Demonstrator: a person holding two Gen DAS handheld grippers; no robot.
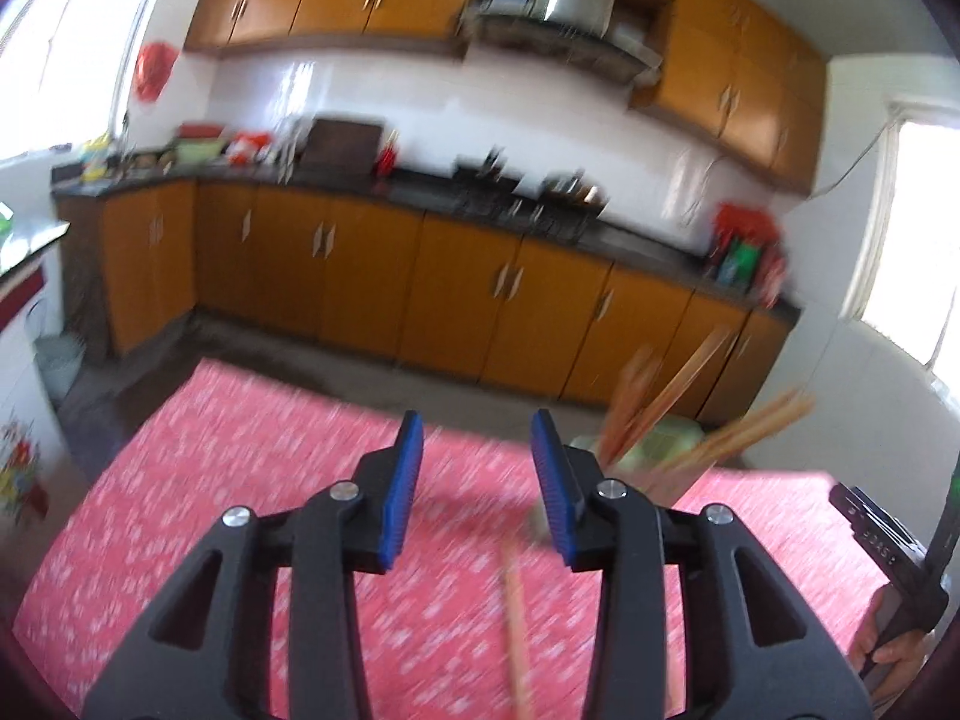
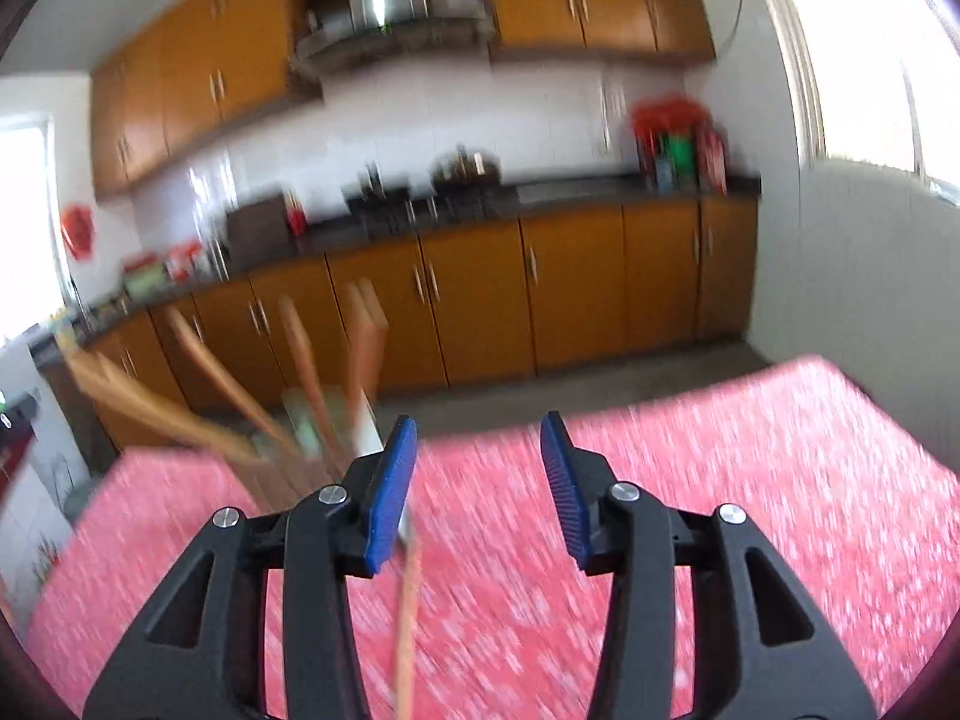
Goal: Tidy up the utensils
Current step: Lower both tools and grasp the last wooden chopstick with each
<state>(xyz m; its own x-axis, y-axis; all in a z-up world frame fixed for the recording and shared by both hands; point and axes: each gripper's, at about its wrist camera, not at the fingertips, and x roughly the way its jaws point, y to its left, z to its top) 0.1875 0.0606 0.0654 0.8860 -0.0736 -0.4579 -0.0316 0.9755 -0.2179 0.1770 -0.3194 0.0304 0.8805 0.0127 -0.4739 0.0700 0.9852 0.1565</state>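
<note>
— Kitchen behind: orange cabinets, dark counter, red patterned tablecloth underneath. All smeared by motion blur.

— Left gripper?

— Jaws spread wide, nothing between the blue pads. Raised over the cloth, pointed across the table toward the cabinets.

— Right gripper?

— Same: wide open, empty.

— And the utensils?

— Mostly standing in a holder, pale green as far as the blur allows. Wooden chopsticks fanned out of it, leaning in different directions. Ahead and to the right of the left gripper; ahead and to the left of the right one. So: holder between the two tools.

— Anything loose?

— One wooden stick flat on the cloth. From the left wrist, just under and slightly right of the gap between the fingers, long axis running roughly along the fingers, away from the camera. From the right wrist, the same stick beside the left finger, again lengthwise, far end apparently near the base of the holder.

— Nearer hand?

— Hard to call; close beneath both. Left gripper perhaps better centred over it.

— Catch for the pickup?

— Probably the axis. Stick lying parallel to the fingers, so pads would close along it only after descending straight down over it, shifted slightly right. Thin, flat on cloth: likely to slip or roll.
</note>
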